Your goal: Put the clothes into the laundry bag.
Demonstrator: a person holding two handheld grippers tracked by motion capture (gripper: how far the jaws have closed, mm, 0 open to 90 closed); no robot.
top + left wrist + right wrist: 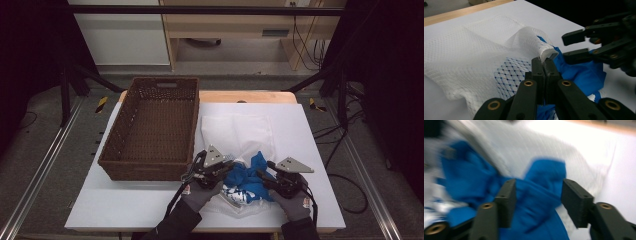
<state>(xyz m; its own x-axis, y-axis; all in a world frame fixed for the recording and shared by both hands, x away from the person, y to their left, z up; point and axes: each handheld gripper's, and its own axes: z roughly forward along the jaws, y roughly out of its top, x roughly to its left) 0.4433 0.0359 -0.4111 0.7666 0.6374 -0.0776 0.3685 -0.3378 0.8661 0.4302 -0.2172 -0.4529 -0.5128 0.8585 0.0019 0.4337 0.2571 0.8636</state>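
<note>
Left gripper (544,61) clamps white mesh bag (474,57); right gripper (537,195) spread around blue cloth (541,202).

I'm looking over everything here and no writing, label, brand, number or sign comes through clearly enough for me to read
</note>
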